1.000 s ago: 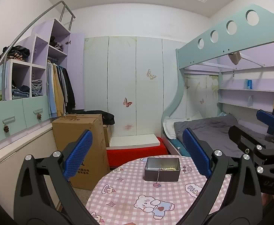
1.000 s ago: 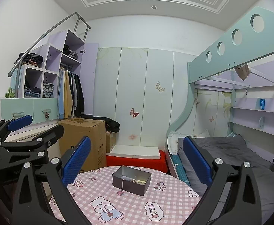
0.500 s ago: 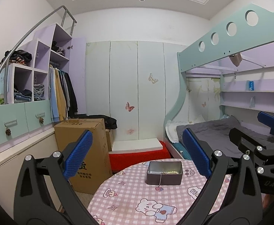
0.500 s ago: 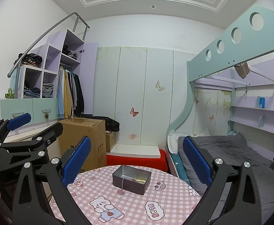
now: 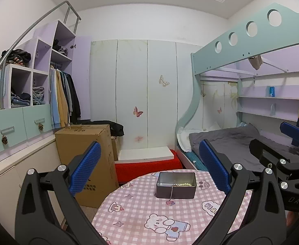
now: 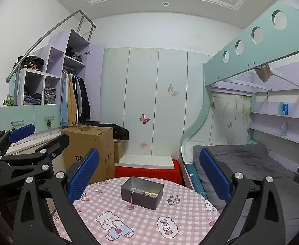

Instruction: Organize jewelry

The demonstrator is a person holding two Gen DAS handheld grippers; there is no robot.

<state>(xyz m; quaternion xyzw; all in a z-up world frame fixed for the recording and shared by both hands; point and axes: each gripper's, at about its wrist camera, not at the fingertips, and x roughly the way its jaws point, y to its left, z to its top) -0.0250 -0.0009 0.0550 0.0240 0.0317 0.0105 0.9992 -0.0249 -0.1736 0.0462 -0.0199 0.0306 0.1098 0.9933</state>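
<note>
A small dark metal box (image 5: pixel 176 185) (image 6: pixel 141 192) stands on a round table with a pink checked cloth (image 5: pixel 141 212) (image 6: pixel 149 220). A pale bead bracelet (image 5: pixel 183 184) (image 6: pixel 150 193) and other jewelry lie inside it. A thin chain with a pendant (image 5: pixel 171 194) (image 6: pixel 131 199) hangs over its near wall. My left gripper (image 5: pixel 150 167) is open and held well above and short of the box, with nothing between its blue pads. My right gripper (image 6: pixel 149 173) is open and empty too, at about the same height. Each gripper shows at the edge of the other's view.
A cardboard box (image 5: pixel 86 157) stands left of the table, a red block with a white board (image 5: pixel 147 163) behind it. A bunk bed with grey bedding (image 5: pixel 231 143) fills the right. Shelves, drawers and hanging clothes (image 5: pixel 63 98) line the left wall.
Both views have tilted slightly upward and the box sits a little lower and nearer in the left view. Both grippers remain open and empty.
</note>
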